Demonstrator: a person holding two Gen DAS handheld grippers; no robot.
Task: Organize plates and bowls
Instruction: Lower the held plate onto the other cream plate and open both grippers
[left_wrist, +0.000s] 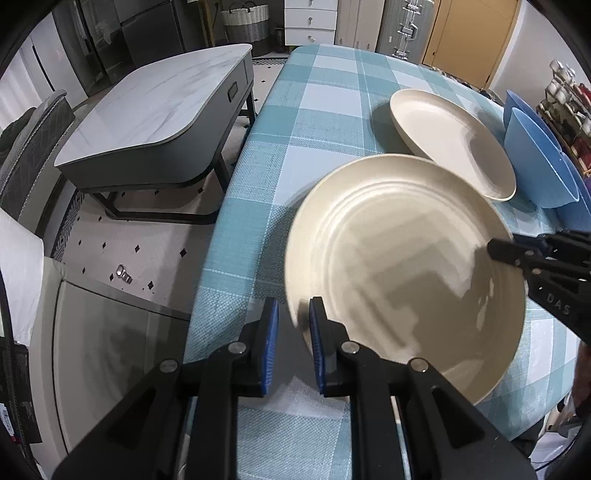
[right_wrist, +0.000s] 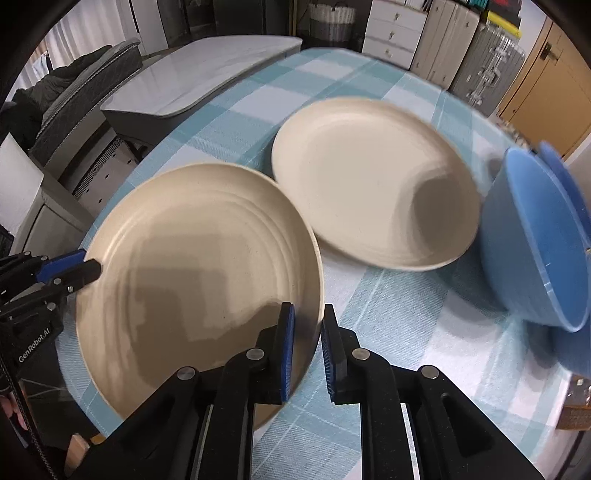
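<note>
A cream ridged plate (left_wrist: 402, 273) is held tilted above the checked tablecloth (left_wrist: 317, 122). My left gripper (left_wrist: 293, 321) has its blue pads on either side of the plate's near-left rim. My right gripper (right_wrist: 308, 328) grips the opposite rim of the same plate (right_wrist: 199, 273); its tip also shows in the left wrist view (left_wrist: 498, 249). A second cream plate (right_wrist: 369, 177) lies behind it, leaning on a blue bowl (right_wrist: 532, 236). That plate (left_wrist: 454, 140) and the blue bowls (left_wrist: 535, 155) also show in the left wrist view.
A grey marble-top coffee table (left_wrist: 155, 118) stands left of the dining table. A chair (left_wrist: 33, 140) is at far left. A white drawer unit (left_wrist: 310, 18) and a basket (left_wrist: 245, 18) stand at the back. A rack of small items (left_wrist: 569, 107) is at far right.
</note>
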